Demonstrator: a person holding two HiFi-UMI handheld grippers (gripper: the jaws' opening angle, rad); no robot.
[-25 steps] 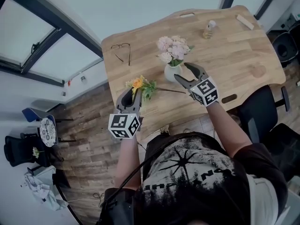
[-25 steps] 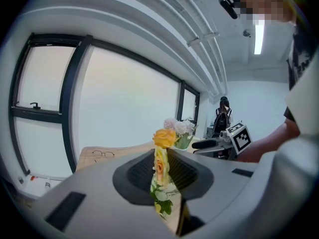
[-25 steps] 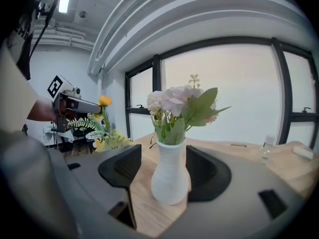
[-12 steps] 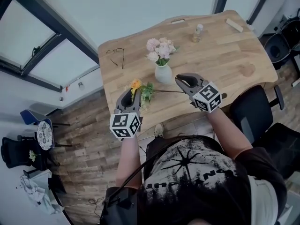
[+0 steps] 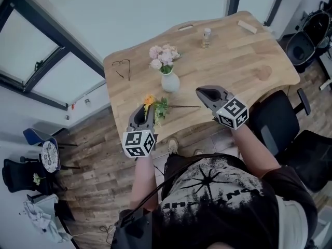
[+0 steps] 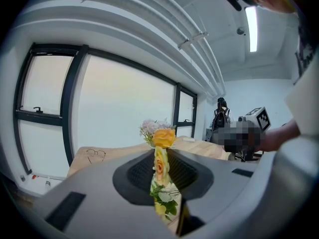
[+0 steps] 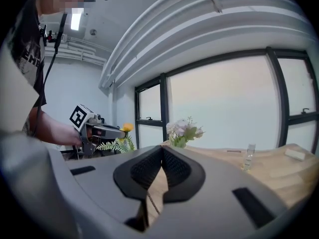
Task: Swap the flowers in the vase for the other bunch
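Note:
A white vase [image 5: 170, 82] with pink flowers [image 5: 162, 55] stands upright on the wooden table [image 5: 233, 61]. My left gripper [image 5: 144, 111] is shut on the yellow bunch [image 5: 154, 105] near the table's front edge. The bunch's thin stem [image 5: 184, 106] runs right toward my right gripper [image 5: 201, 92]. In the left gripper view the yellow blooms [image 6: 160, 156] are pinched between the pads. My right gripper [image 7: 162, 152] is shut to the right of the vase and clear of it. Nothing shows between its pads; a thin stem shows through the gap below them.
Glasses [image 5: 121, 66] lie at the table's far left. A small bottle [image 5: 207, 37] and a wooden block [image 5: 247, 26] sit at the far side. A black chair [image 5: 275, 121] stands right of me and another [image 5: 306, 40] beyond the table's right end.
My right gripper's jaws went from wide open beside the vase to shut and drew back from it. The left gripper with the yellow bunch also pulled back toward the front edge.

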